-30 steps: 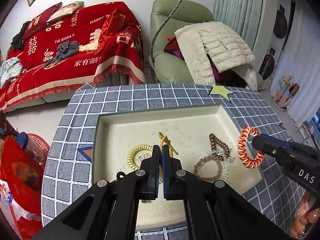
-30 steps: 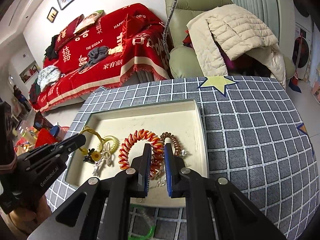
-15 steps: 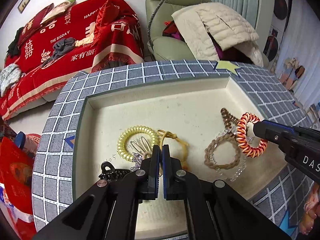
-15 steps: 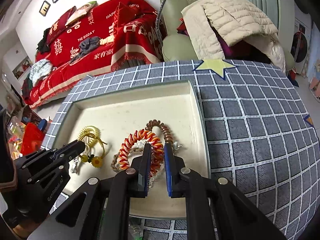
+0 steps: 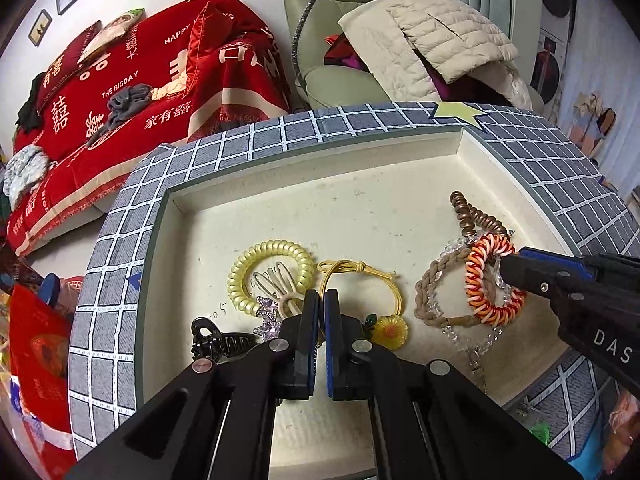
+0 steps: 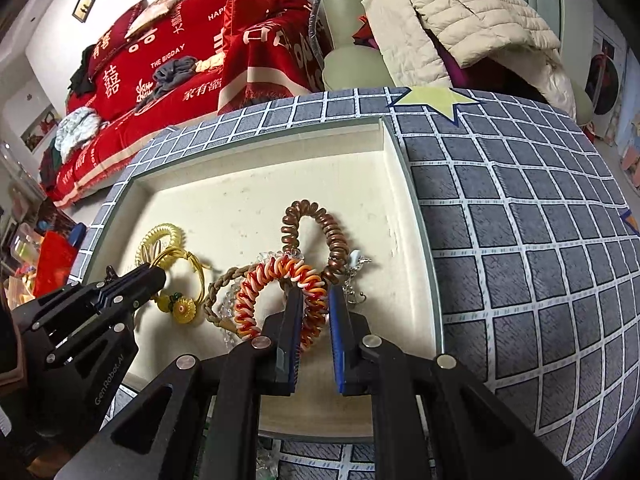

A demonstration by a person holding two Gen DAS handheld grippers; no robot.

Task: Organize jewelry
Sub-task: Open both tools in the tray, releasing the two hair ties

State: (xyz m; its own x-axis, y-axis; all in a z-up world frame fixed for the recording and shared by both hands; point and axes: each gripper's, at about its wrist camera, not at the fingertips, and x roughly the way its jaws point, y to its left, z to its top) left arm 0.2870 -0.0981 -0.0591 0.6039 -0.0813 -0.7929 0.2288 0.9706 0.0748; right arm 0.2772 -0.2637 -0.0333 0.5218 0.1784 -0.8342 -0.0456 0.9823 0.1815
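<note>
- Checked grey cloth covers the table, and on it sits the cream tray with all the jewelry inside; a red-draped sofa and a green armchair stand behind.
- My right gripper is clamped on the red-and-white coil band, its loop standing edge-up over the braided band and crystal bracelet at the tray's right side.
- My left gripper has its jaws pressed together on the yellow cord, low over the tray floor; the cord's loop runs ahead and rightward, its flower charm just right of the fingers.
- I judge release comes next: each piece lies directly beneath its own hand, well apart.
</note>
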